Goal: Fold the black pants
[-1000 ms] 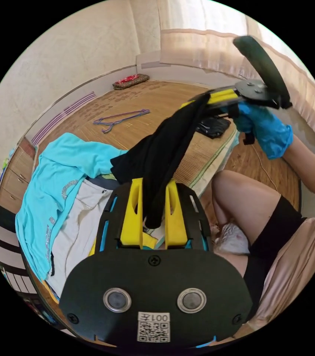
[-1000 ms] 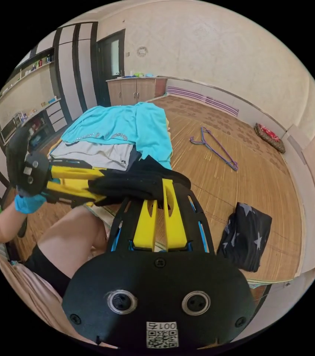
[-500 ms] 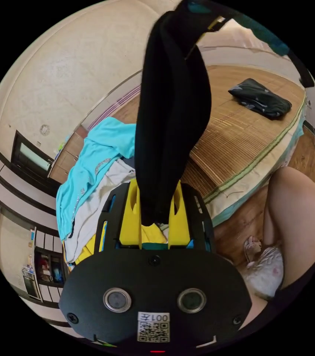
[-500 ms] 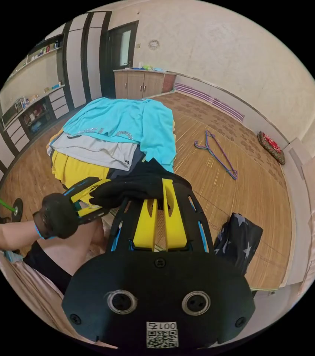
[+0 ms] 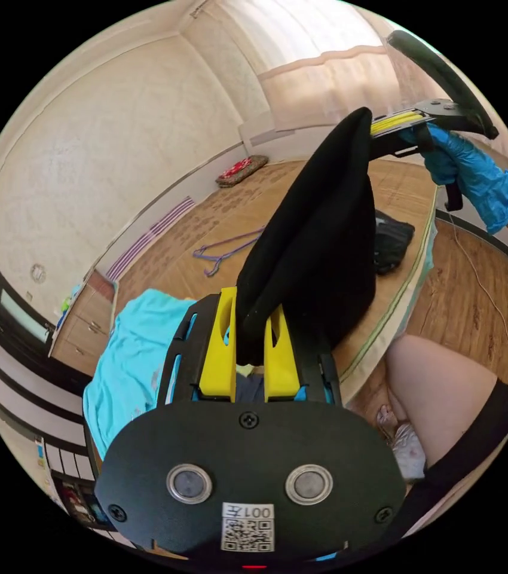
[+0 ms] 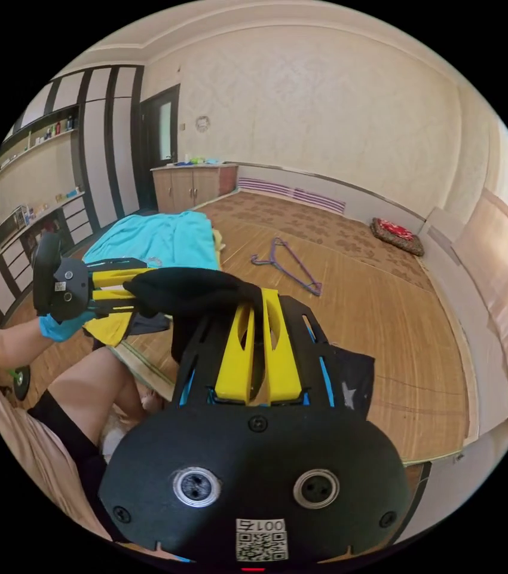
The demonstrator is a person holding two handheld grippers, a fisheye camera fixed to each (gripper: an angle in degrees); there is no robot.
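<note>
Black pants hang stretched between both grippers, held up off the mat. In left gripper view, centre frame, left gripper has its yellow jaws clamped on one end of the cloth; the pants run up to upper right, where right gripper bites the other end, held by a blue-gloved hand. Fabric bunches thick in the middle and hides part of the dark folded garment on the bamboo mat behind it. Right gripper view: right gripper closed on pants at centre; cloth covers the jaw tips, so the exact pinch pt is hard to see. Left gripper at mid-left, also clamped on cloth, tips buried. Teal garment w/ pile under it is partly blocked by the gripper. Purple hanger lies on mat, upper centre. Person's knee at lower left, cut off by frame edge.
</note>
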